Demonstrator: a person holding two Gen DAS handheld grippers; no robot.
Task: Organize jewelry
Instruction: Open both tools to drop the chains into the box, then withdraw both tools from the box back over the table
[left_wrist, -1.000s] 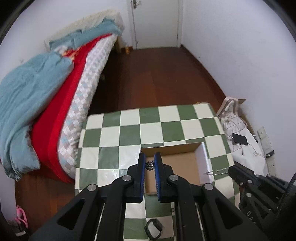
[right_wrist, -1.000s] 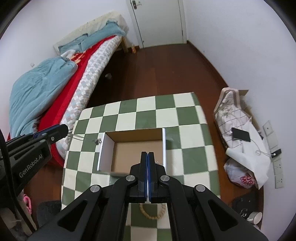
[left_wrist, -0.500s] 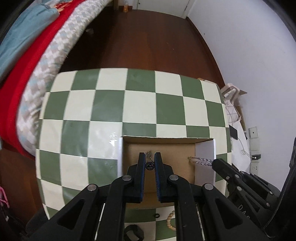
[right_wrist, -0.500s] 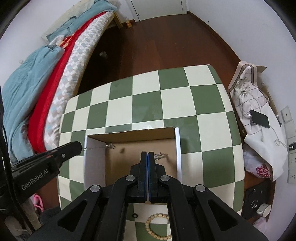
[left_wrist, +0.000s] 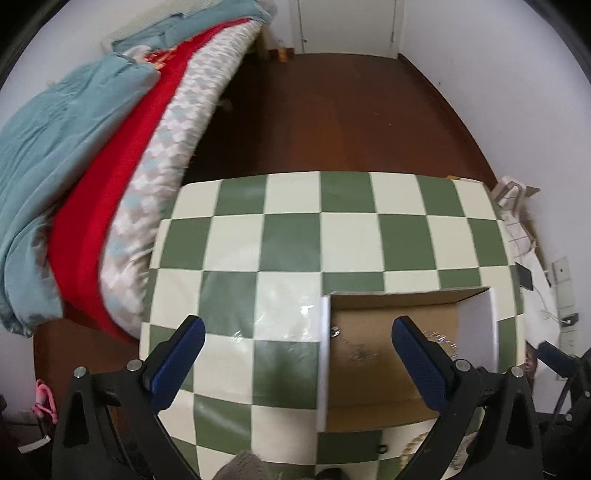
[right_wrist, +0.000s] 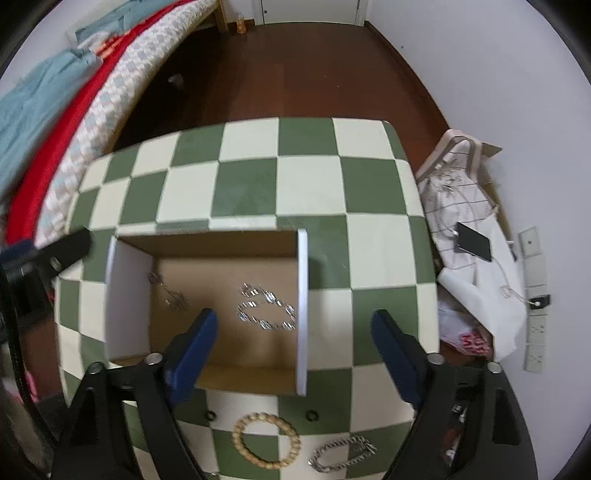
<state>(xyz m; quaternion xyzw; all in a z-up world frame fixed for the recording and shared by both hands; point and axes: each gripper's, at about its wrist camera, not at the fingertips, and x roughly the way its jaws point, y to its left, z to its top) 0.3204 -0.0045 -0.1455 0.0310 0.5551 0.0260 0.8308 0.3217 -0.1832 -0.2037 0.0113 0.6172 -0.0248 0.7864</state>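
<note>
An open cardboard box (right_wrist: 302, 302) (left_wrist: 324, 354) sits on the green-and-white checked table (right_wrist: 251, 184) (left_wrist: 288, 236). Inside lie a silver link chain (right_wrist: 266, 308) and a thin necklace with a pendant (right_wrist: 168, 290) (left_wrist: 352, 345). My right gripper (right_wrist: 293, 334) is open and empty above the box. My left gripper (left_wrist: 295, 341) is open and empty over the box's left wall. On the table near me lie a beaded bracelet (right_wrist: 266, 439), a silver chain bracelet (right_wrist: 341, 458) and two small dark rings (right_wrist: 210, 416) (right_wrist: 312, 415).
A bed with red and blue covers (left_wrist: 74, 155) stands left of the table. Bags, a phone (right_wrist: 474, 246) and cables lie on the floor to the right by the wall. Dark wooden floor (left_wrist: 332, 110) lies beyond the table.
Both grippers have opened and let go of their chains, which now lie in the box. Both have drawn back and up; the left one has shifted to the left.
</note>
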